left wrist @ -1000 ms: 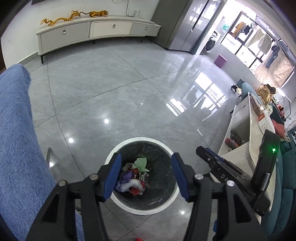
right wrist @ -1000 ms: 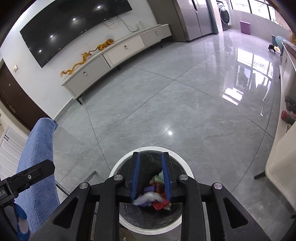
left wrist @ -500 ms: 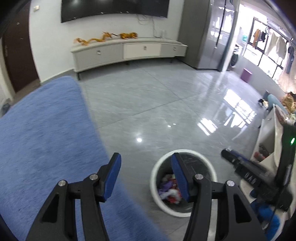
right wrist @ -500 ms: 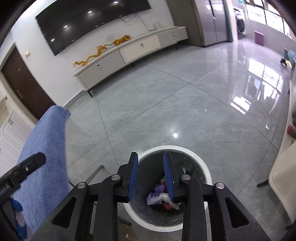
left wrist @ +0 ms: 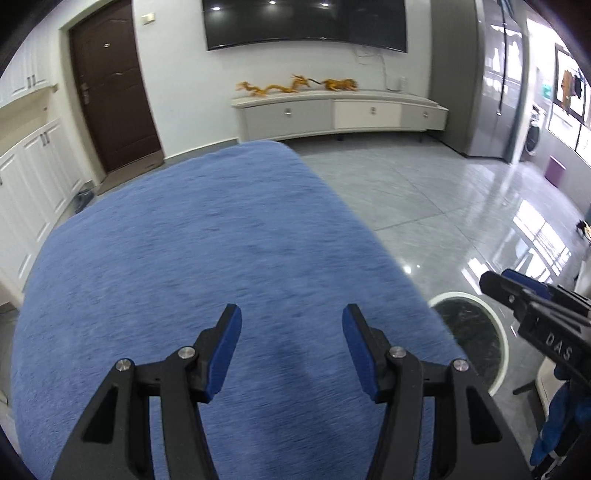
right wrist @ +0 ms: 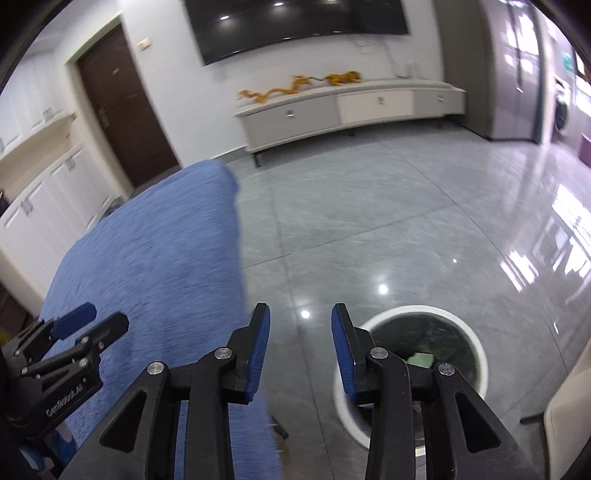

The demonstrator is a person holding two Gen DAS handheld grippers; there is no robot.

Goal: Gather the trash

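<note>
A round white-rimmed trash bin (right wrist: 476, 347) with a dark liner stands on the grey floor, with a green scrap (right wrist: 419, 359) visible inside. It also shows in the left wrist view (left wrist: 496, 325). My left gripper (left wrist: 291, 332) is open and empty above a blue cloth-covered surface (left wrist: 203, 251). My right gripper (right wrist: 300, 328) is open and empty, above the floor between the blue surface (right wrist: 155, 266) and the bin. The right gripper shows at the right of the left wrist view (left wrist: 517, 288); the left gripper shows at the lower left of the right wrist view (right wrist: 88, 325).
A long white TV cabinet (left wrist: 340, 110) with golden dragon figures stands against the far wall under a large TV (left wrist: 306, 22). A brown door (left wrist: 110, 88) and white cupboards (left wrist: 29, 177) are at left. A cream furniture edge (right wrist: 569, 413) is at right.
Both grippers have swung left, away from the bin and up toward the blue surface. The right gripper's jaws have opened wider; the trash it held has gone into the bin.
</note>
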